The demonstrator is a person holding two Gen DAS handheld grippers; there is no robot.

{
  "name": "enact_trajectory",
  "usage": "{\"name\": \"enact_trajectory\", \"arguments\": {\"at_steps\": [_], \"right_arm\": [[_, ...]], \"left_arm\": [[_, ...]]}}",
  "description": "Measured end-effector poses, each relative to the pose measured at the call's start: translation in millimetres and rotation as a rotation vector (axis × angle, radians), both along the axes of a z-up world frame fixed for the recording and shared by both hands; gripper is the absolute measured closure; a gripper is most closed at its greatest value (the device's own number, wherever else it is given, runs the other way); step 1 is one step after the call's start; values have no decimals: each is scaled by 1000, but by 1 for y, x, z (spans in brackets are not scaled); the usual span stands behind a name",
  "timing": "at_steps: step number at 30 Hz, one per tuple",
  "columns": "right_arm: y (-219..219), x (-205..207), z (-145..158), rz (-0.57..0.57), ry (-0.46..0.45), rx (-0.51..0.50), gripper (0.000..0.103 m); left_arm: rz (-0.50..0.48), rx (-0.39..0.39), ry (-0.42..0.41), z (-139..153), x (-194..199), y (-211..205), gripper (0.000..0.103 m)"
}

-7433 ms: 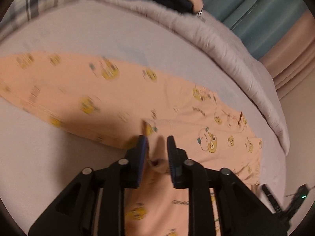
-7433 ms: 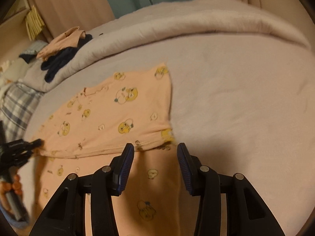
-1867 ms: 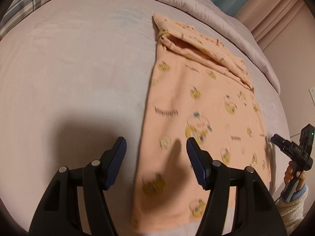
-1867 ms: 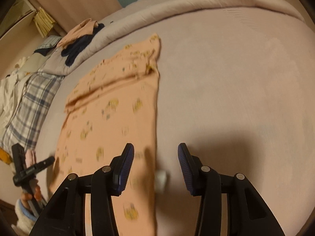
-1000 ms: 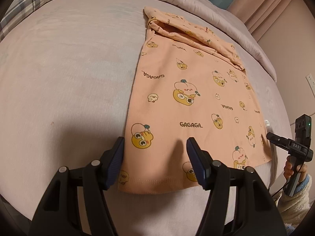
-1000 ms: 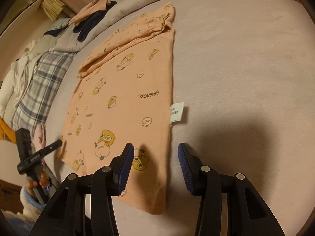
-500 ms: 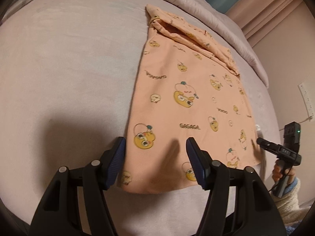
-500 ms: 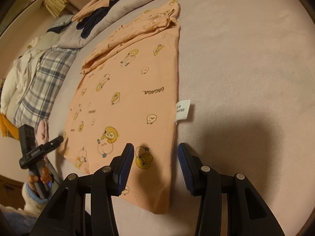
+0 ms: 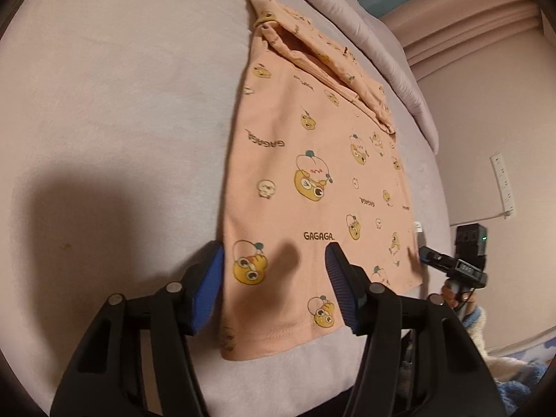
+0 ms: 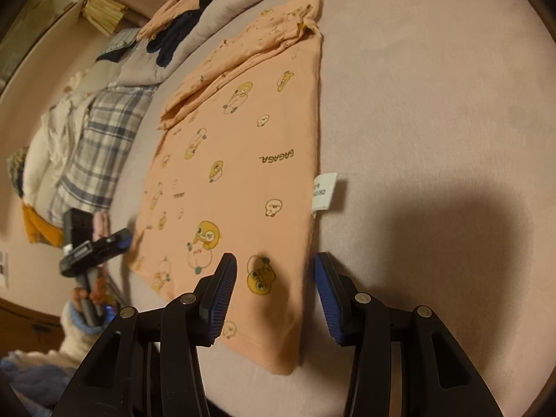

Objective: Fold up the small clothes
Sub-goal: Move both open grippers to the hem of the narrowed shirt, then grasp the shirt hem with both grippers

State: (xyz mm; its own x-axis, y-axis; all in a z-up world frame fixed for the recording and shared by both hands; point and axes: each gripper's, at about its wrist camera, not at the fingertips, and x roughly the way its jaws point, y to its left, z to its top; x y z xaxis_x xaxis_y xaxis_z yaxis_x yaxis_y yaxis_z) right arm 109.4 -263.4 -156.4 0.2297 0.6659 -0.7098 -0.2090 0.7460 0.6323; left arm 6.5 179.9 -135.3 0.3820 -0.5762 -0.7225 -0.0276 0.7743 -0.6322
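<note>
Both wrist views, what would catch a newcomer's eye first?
The peach cartoon-print garment lies flat on the pale bed cover, its far end folded over. The open left gripper and open right gripper each hover at a near hem corner. A white care tag sticks out from one side edge.

Warm, dim indoor light from behind the cameras. Broad soft shadows fall on the bed ahead of the fingers in both views. Fisheye distortion bends the edges, with dark vignetted corners. The garment print is sharp centrally, slightly soft toward the rim.
</note>
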Motion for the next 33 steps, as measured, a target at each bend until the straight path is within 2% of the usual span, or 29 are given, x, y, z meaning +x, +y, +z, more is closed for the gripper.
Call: {"name": "enact_trajectory", "arguments": {"at_steps": [8,14,17,24,30,31,33], "right_arm": [[-14,11,-16,12,69,185,57],[-4,21,-14,30,57,200,57],[-3,19,-12,25,63,198,58],[-4,23,-13,41,68,197,58],[9,24,-10,63,41,175,58],[10,22,-9,61,34,164,61],[11,16,-7,69,20,126,69]], "left_arm": [[-65,-152,34,-13,11,12,45],[-81,-224,53,-16,20,14,45],[-83,-207,58,-13,17,17,51],[-103,-245,68,-17,20,16,51],[-121,-196,45,-13,22,-7,53],[-115,-191,40,-12,20,-9,54],[-116,-185,38,-10,13,-11,65]]}}
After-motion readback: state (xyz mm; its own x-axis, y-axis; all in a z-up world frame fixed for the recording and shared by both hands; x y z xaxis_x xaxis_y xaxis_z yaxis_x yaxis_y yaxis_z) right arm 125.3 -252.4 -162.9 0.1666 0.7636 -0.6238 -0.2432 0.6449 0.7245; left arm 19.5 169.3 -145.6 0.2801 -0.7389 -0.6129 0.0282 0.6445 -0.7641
